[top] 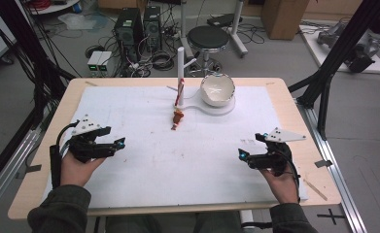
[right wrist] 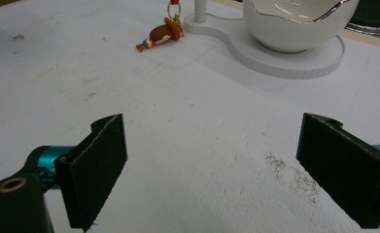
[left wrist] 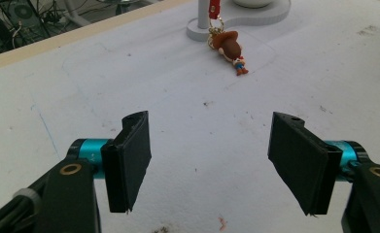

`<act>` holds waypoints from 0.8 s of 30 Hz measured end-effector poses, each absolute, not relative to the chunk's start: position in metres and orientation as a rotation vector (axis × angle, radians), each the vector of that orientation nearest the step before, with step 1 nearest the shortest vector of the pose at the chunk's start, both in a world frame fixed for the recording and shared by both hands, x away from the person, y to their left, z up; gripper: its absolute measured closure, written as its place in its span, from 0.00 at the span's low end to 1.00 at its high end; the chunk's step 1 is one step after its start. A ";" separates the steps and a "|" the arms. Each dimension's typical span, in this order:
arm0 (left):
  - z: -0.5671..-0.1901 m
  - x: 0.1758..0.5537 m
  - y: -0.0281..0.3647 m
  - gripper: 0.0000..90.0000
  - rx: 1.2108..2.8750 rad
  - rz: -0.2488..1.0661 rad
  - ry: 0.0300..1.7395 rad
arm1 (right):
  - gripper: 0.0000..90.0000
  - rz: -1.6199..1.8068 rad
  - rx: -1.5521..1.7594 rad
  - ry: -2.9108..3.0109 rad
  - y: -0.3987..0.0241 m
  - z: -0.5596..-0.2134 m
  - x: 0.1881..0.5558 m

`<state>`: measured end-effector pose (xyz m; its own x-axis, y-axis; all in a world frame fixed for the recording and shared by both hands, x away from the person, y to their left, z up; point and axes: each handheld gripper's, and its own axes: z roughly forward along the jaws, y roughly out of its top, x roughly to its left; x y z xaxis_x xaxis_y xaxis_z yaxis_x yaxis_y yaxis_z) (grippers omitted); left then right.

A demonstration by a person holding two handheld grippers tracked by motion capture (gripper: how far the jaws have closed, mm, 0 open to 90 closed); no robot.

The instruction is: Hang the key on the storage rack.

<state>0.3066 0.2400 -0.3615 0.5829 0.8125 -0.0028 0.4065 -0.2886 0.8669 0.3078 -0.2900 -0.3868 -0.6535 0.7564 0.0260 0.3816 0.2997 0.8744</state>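
Note:
A small cowboy-figure keychain (top: pixel 178 118) (left wrist: pixel 230 48) (right wrist: pixel 161 34) lies on the white mat, its red strap leading up to a white stand post (top: pixel 181 73). A white bowl (top: pixel 217 90) (right wrist: pixel 294 22) sits on the stand's flat base (right wrist: pixel 294 60). My left gripper (top: pixel 121 143) (left wrist: pixel 209 165) rests at the mat's left side, open, nothing between its jaws. My right gripper (top: pixel 241 154) (right wrist: pixel 226 170) sits at the mat's right side, open too and empty. Both point toward the table's middle, well short of the keychain.
The white mat (top: pixel 178 155) covers most of the wooden table (top: pixel 294 111). Beyond the far edge stand a black stool (top: pixel 208 38), computer towers (top: pixel 129 29) and cables on the floor. Black frame legs (top: pixel 333 63) rise at the right.

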 end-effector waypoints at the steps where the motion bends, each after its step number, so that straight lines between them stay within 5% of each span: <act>1: -0.363 0.305 0.241 0.36 1.901 0.568 0.988 | 0.11 1.301 1.014 2.179 -0.290 -0.387 0.308; 24: -0.374 0.279 0.269 0.35 1.852 0.640 1.022 | 0.11 1.289 1.040 2.192 -0.297 -0.400 0.299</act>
